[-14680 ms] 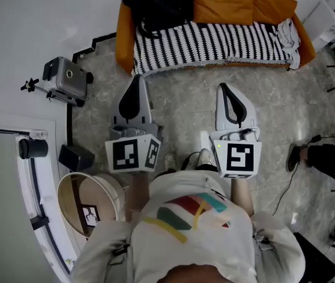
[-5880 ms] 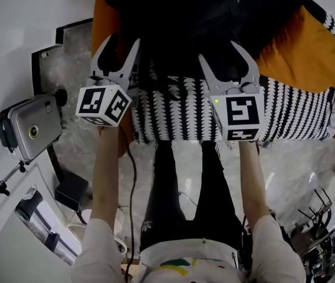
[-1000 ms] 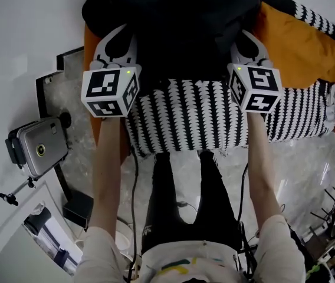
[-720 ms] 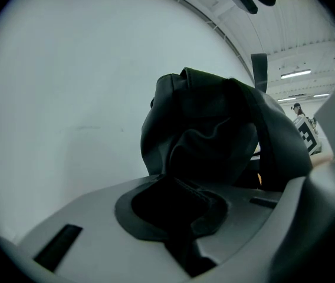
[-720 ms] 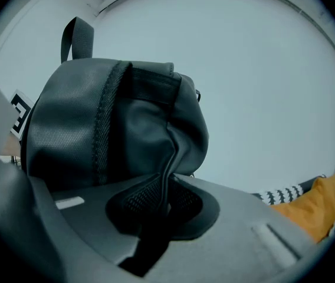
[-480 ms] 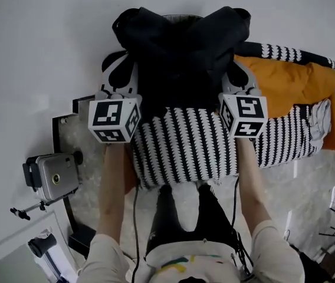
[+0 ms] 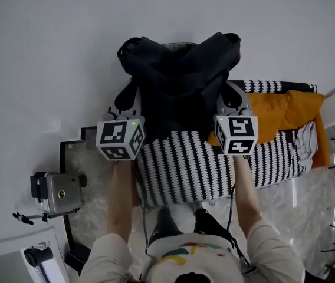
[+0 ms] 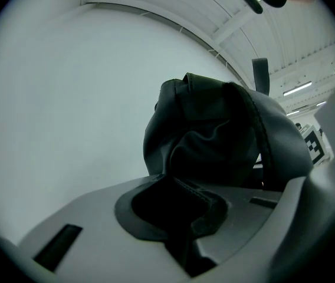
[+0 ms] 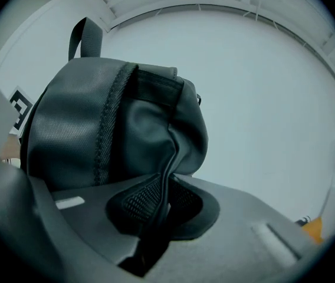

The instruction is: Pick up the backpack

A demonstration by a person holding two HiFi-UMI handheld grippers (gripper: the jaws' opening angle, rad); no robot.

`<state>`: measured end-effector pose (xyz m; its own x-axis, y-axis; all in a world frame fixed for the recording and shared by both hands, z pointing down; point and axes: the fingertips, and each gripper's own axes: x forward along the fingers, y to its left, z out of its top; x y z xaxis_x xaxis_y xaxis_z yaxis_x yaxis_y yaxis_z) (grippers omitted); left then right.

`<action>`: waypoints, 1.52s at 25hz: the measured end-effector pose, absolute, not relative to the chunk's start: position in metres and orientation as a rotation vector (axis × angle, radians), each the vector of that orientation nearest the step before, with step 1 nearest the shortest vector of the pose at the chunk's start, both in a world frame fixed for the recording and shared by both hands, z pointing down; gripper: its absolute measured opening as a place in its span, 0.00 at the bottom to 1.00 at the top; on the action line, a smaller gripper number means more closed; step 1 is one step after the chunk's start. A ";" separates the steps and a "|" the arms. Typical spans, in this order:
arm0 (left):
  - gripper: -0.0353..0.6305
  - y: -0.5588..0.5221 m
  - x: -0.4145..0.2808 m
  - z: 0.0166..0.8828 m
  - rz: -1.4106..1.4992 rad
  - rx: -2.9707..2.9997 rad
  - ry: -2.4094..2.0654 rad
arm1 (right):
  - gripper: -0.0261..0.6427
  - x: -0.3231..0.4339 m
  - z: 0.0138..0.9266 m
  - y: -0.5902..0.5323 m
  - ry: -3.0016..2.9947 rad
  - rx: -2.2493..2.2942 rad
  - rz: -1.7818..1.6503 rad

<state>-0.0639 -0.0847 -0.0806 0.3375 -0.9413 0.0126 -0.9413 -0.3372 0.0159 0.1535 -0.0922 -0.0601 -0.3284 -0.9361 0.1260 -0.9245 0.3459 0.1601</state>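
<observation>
The black backpack (image 7: 179, 81) hangs in the air in front of the white wall, above the sofa. My left gripper (image 7: 129, 96) is shut on the fabric at its left side, and my right gripper (image 7: 229, 96) is shut on its right side. In the left gripper view the backpack (image 8: 214, 134) bulges just beyond the jaws, with dark fabric pinched in the left gripper (image 8: 182, 217). The right gripper view shows the backpack (image 9: 114, 128) with its top handle up, and a fold with mesh pinched in the right gripper (image 9: 155, 211).
Below the bag stands the sofa with a black-and-white striped cover (image 7: 179, 164) and orange cushions (image 7: 285, 114). A white cloth (image 7: 306, 137) lies at its right end. A grey device on a small tripod (image 7: 55, 193) sits on the floor at the left.
Both grippers have risen with the backpack between them. The bag has left the sofa and now hangs against the wall. The grips look the same.
</observation>
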 end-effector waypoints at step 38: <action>0.12 0.126 -0.060 -0.151 -0.049 2.489 -2.198 | 0.10 0.146 -0.122 0.112 -2.482 1.705 -0.244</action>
